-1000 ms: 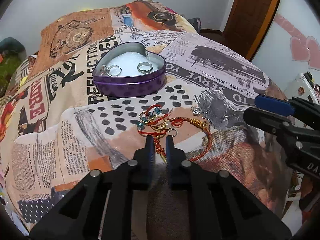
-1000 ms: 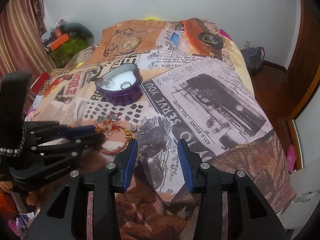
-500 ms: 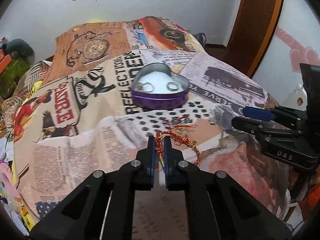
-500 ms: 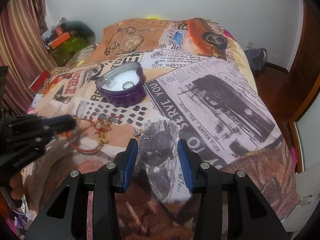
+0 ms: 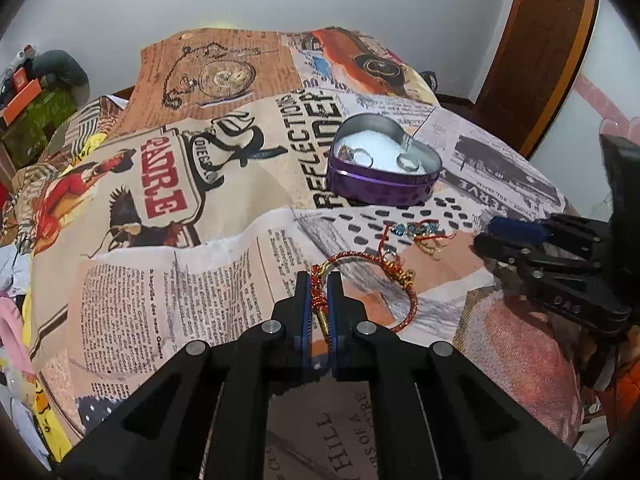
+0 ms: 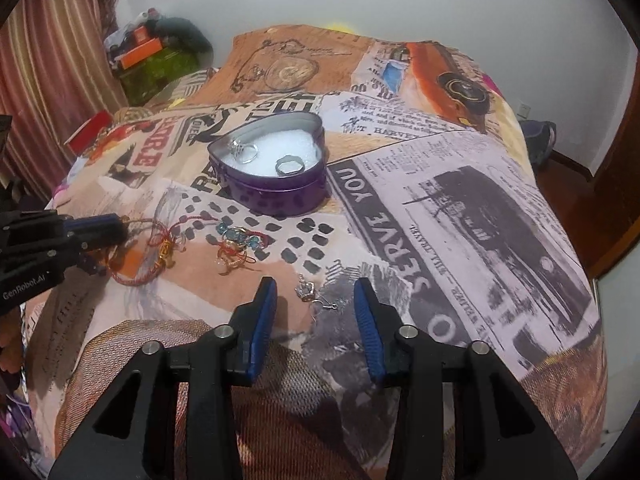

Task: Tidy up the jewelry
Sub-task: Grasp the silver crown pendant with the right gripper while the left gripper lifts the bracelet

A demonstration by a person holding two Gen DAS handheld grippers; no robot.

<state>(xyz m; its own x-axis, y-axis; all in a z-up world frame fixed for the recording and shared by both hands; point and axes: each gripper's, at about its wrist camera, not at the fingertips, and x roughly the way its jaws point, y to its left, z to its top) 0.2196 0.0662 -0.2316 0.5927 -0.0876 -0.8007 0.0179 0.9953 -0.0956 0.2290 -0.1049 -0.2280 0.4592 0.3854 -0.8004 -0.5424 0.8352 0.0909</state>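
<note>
A red-and-gold braided bracelet [image 5: 394, 280] is pinched between the nearly closed jaws of the left gripper [image 5: 319, 280], its loop trailing to the right of the fingers over a newspaper-print bedspread [image 5: 168, 272]. Just beyond it lies a small tangle of blue-beaded and gold jewelry [image 6: 236, 242], and farther back sits a purple heart-shaped tin [image 6: 272, 168] lined in white, holding a stone-set ring [image 6: 244, 150] on its left side and a plain band ring [image 6: 289, 166] on its right. A pair of silver earrings [image 6: 312, 294] rests on the cloth just ahead of the right gripper [image 6: 316, 304], between its two blue-padded fingers [image 6: 266, 300] but touching neither. The bedspread's print carries the words "REFLECTIONS", "SERVE YOU" and "HARVEY"; the side of the left gripper, seen from the right wrist camera, is marked "GenRobot.AI". The right gripper stands wide open and holds nothing, hovering near the bed's front edge, well apart from the tin. The left gripper's jaws are clamped on the bracelet's beaded section, with only a sliver of gap showing.
</note>
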